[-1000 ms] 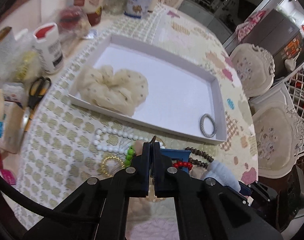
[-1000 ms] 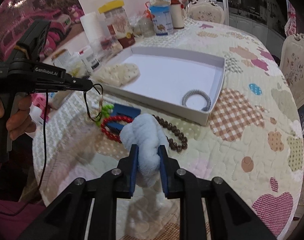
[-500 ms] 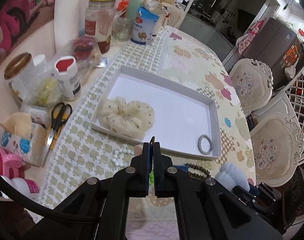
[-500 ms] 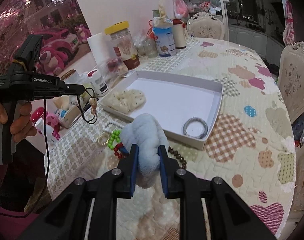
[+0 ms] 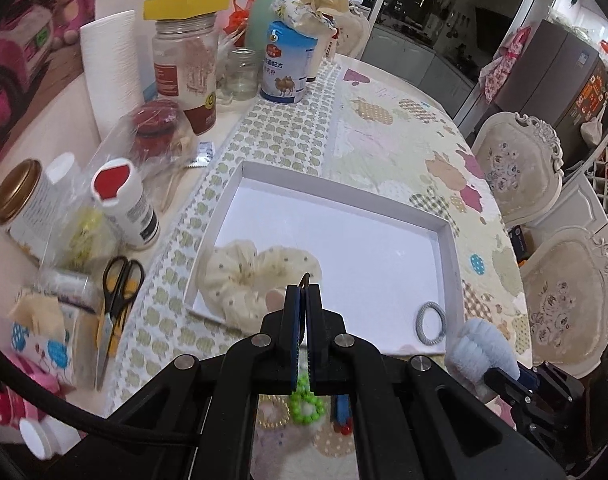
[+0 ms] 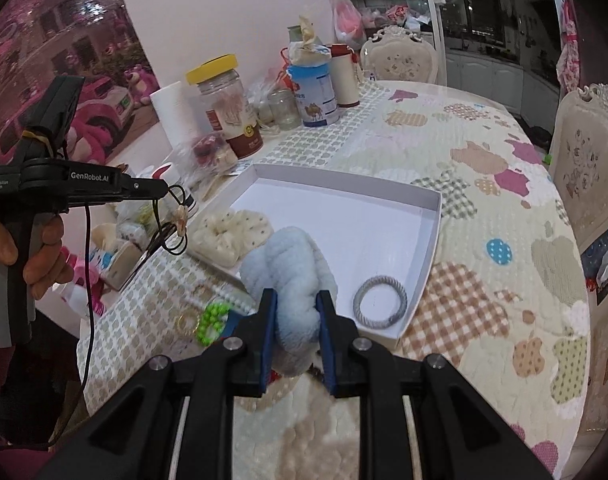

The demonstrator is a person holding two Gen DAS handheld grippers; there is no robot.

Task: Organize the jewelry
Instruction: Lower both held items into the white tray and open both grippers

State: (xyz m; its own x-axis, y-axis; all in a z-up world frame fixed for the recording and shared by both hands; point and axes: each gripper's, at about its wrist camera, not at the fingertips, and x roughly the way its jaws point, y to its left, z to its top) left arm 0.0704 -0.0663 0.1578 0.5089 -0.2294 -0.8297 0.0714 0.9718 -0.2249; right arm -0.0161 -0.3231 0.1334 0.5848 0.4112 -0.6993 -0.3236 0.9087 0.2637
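Red beads (image 5: 345, 429) and blue card (image 5: 342, 406) mostly behind left gripper (image 5: 304, 300)

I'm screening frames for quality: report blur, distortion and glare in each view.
Left wrist view: strong fisheye bending with dark corners; the scissors and clutter at the left edge smear, while the white tray stays fairly crisp. Right wrist view: same curvature; the blue scrunchie in the right gripper is soft-edged, and the glossy pink wall shows speckled glare.

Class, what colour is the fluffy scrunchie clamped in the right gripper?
Pale blue fluffy scrunchie; the right wrist view shows it best.
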